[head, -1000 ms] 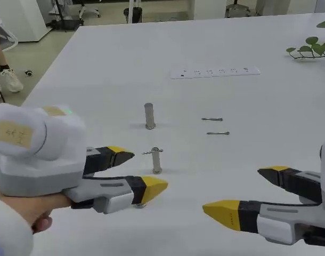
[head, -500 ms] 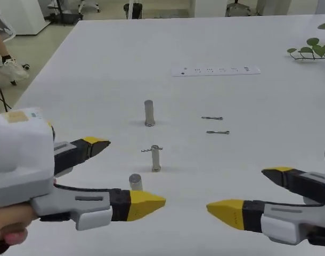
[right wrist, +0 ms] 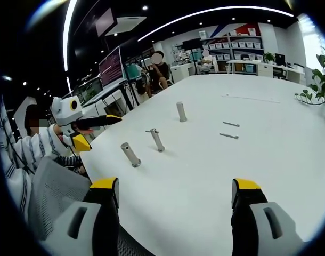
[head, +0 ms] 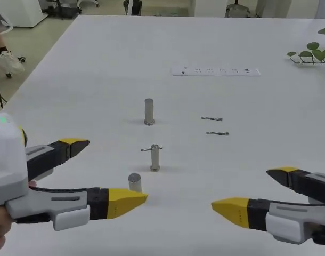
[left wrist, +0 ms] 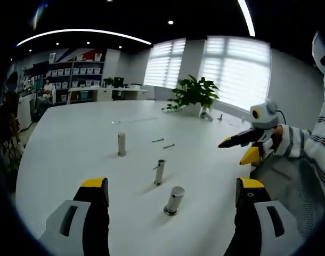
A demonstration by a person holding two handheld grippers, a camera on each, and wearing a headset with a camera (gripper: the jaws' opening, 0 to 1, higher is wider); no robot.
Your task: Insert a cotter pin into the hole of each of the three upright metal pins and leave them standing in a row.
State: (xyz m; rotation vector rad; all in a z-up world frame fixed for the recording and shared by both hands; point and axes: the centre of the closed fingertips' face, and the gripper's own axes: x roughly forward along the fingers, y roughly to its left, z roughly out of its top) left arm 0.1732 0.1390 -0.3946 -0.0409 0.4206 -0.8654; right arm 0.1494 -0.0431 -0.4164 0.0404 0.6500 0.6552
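Currently, the white table [head: 98, 69] is seen with the work laid out near its middle. In the head view the left gripper [head: 117, 169] is held at 7 o'clock, jaws spread wide with nothing between them. The right gripper [head: 241, 188] is held at 5 o'clock, jaws likewise spread and empty.

Three upright metal pins are noted in a row running from 12 toward 6 o'clock: the far pin [head: 149, 111], the middle pin [head: 155, 159] and the near pin [head: 135, 182], the last just beside the left gripper's lower tip.

An inserted cotter pin [head: 151, 149] is seen through the top of the middle pin. An upper loose cotter pin [head: 211, 119] and a lower loose cotter pin [head: 217, 133] are found lying flat at 3 o'clock of the far pin, well apart from both grippers.

Progress is judged at one of three: the far and near pins are not yet fitted, and neither spare is picked up.
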